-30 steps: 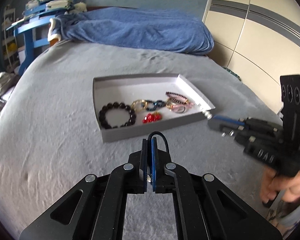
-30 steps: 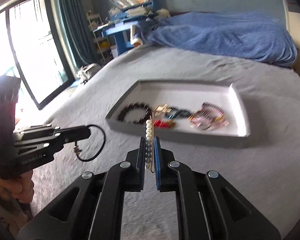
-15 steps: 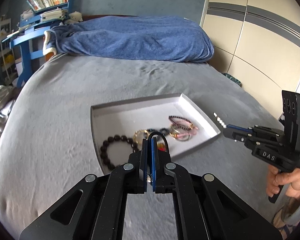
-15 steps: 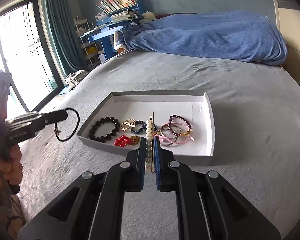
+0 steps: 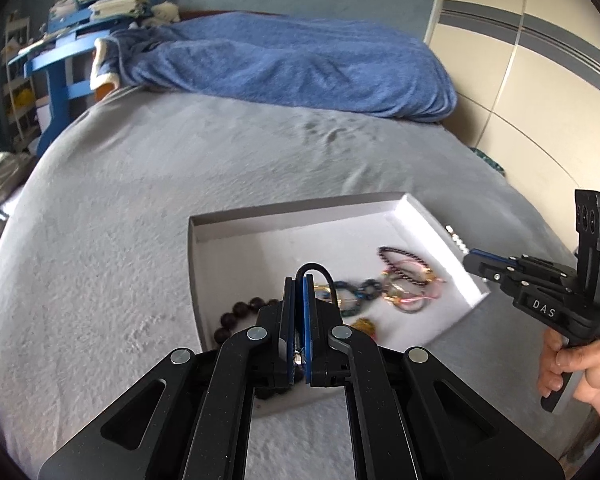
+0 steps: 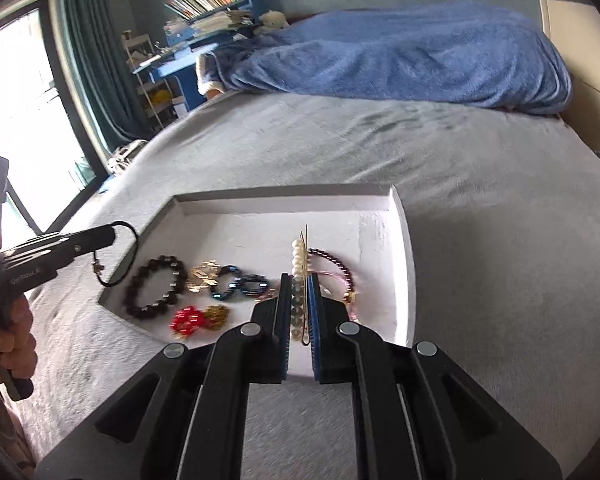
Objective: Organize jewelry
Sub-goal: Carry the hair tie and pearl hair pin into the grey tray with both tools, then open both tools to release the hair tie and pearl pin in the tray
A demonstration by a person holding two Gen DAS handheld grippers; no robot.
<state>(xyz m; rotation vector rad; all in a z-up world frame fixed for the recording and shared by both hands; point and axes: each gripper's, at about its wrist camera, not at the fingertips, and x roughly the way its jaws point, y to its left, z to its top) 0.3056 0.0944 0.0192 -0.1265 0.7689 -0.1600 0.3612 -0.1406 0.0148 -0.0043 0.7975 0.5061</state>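
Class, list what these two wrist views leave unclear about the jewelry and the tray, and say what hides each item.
- Left wrist view: the dark bead bracelet is partly hidden behind the left hand-held gripper.
- Left wrist view: the blue link bracelet is motion-blurred.
- Right wrist view: the near rim of the tray sits behind the right hand-held gripper.
- Right wrist view: the charm on the black cord is too small.

Matt grey fleecy bed cover (image 6: 480, 208); white matt card tray (image 6: 404, 248); glossy pearl hairpin (image 6: 299, 256); shiny dark bead bracelet (image 6: 156, 286); fuzzy blue blanket (image 6: 400, 52)
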